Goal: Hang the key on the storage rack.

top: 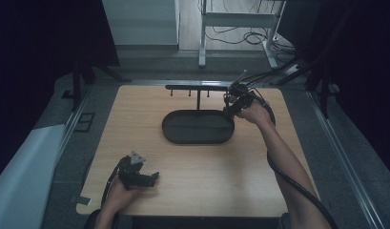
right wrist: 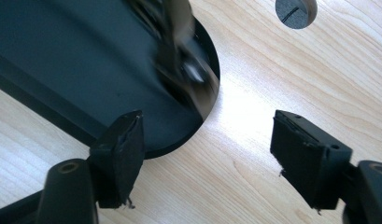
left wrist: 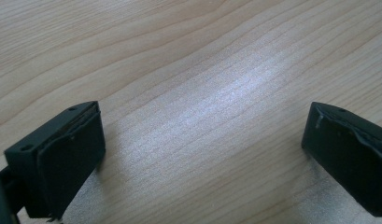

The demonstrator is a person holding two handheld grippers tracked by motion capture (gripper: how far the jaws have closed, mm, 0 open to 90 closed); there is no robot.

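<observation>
Black claws (top: 154, 178), trailing cables, grey three-cornered plate (top: 137, 157)

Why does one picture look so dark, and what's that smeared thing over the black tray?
High view: dim, with black surroundings. Left gripper view: a soft sheen on the table. Right gripper view: a shiny object over the tray is motion-blurred beyond recognition; the wood beside it glares.
</observation>
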